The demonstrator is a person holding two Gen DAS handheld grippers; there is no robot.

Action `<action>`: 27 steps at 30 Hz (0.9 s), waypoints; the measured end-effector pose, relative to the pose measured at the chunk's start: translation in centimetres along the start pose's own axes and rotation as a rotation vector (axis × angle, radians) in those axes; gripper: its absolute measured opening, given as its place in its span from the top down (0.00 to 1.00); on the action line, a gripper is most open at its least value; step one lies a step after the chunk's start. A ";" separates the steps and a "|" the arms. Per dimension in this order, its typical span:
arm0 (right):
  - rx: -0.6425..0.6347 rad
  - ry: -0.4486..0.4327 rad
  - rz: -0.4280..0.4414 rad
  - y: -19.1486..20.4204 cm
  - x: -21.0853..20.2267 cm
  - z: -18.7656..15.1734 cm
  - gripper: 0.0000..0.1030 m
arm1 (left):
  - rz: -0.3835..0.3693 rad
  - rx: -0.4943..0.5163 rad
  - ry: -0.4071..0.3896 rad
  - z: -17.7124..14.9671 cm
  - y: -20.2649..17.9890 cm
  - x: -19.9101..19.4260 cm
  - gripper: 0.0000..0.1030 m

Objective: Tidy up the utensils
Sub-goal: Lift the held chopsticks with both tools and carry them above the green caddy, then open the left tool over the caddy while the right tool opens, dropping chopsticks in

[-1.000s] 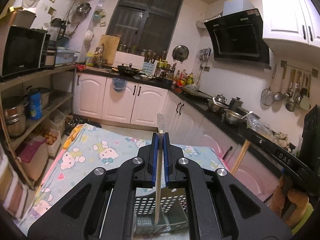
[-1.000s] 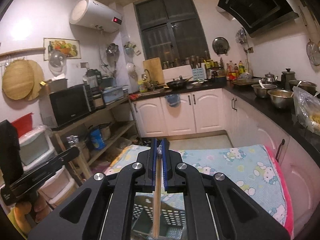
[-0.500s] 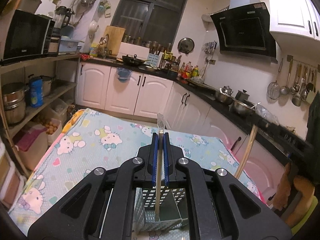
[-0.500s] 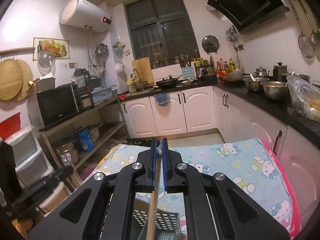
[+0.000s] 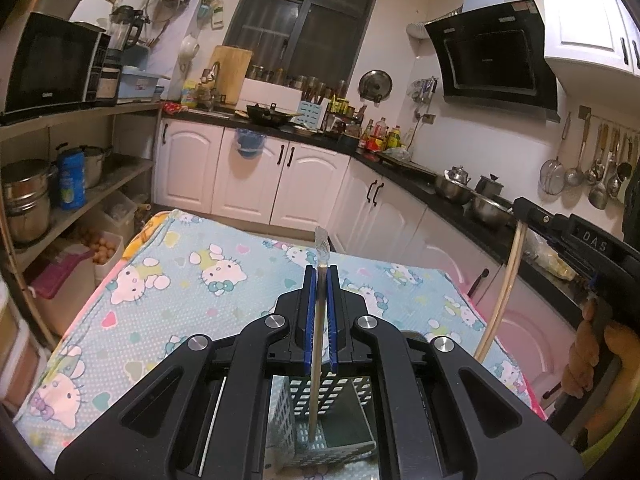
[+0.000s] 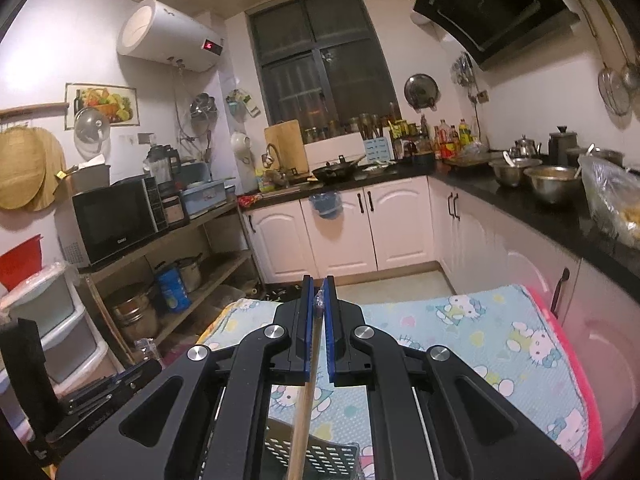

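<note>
A pale wooden stick is clamped between blue rubbery jaws; the perforated basket looks of matt grey plastic; printed cloth covers the tabletop; the gripper frames appear matt black plastic.

Pale blue cartoon-cat tablecloth, grey perforated basket, blue-padded hand-held gripper

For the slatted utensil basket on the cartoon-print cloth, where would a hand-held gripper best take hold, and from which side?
Grip the top rim of one perforated wall of the basket, coming from above. It stands upright with its mouth open upward, and the wall is thin enough to fit between jaws. Right now both hand-held grippers are busy: the left and the right are each shut on a chopstick, so one must let go first.
</note>
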State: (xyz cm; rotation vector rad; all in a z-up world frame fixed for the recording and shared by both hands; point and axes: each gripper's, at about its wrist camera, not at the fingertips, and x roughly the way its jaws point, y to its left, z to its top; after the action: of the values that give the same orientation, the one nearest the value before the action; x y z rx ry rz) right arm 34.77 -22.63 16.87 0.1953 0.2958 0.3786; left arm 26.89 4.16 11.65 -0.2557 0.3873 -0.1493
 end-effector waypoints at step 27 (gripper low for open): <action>0.049 0.142 0.000 -2.5 1.7 -4.5 0.94 | 0.038 -0.015 0.051 -1.7 1.3 1.0 0.82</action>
State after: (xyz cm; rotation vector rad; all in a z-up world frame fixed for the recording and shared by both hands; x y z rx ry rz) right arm 35.65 -23.66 11.68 0.2166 0.4455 0.3858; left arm 27.29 4.81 9.43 -0.2599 0.4438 -0.1156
